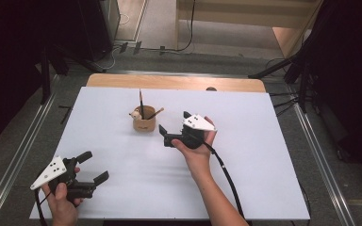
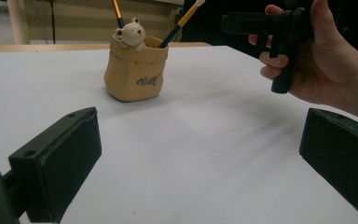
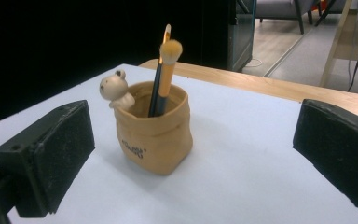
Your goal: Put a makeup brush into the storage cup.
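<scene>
Near tabletop (image 1: 245, 155) centre, at 12 o'clock — tan holder (image 1: 143, 123) with two brushes (image 3: 164, 70) standing in it. Right gripper (image 1: 173, 128) just beside it at 3 o'clock, jaws spread, nothing between. Left gripper (image 1: 93, 167) spread too, idle at 7 o'clock. Judged: brush drop-off done — next move looks like pulling clear.

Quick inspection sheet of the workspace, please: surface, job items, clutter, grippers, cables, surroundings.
Surface: white table top, wooden edge at the far side.
Job's things: tan bag-shaped pen holder with a bear figure, upright; a pencil and a makeup brush stand in it.
Clutter: nothing seen.
Grippers: left hand-held gripper open, near corner; right hand-held gripper open, beside the holder, apart from it.
Cables: black cable trails from the right one.
Surroundings: grey floor, dark stands.
</scene>
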Motion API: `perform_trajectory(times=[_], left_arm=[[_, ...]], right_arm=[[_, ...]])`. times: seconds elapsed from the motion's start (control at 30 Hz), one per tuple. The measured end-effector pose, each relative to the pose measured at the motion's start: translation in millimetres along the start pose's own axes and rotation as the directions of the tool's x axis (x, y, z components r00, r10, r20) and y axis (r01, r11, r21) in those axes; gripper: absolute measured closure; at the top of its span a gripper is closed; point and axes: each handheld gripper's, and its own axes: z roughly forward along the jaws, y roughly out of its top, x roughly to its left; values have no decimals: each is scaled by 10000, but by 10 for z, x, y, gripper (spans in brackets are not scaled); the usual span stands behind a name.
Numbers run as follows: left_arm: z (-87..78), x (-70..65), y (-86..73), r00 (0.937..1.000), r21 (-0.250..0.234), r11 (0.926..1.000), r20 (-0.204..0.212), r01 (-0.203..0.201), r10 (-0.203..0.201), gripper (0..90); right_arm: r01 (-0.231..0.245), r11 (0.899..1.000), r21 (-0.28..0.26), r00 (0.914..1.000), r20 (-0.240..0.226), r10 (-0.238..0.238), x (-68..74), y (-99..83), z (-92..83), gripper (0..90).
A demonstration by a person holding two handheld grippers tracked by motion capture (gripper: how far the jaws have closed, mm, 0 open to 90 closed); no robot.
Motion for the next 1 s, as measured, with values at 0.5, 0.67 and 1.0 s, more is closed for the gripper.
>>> perform_trajectory(times=[0.5,0.67,1.0], left_arm=[[8,-8,-3,10000,29,10000,-37,-59,59,0],[9,-9,-3,10000,19,10000,-40,-47,47,0],[14,-11,-6,10000,69,9999,-33,-81,81,0]], right_arm=[[-3,10000,-86,9998,207,5,-129,-158,-397,0],[-19,9999,-115,9996,295,23,-184,-201,-507,0],[-47,9999,-89,9984,559,52,-292,-285,-705,0]])
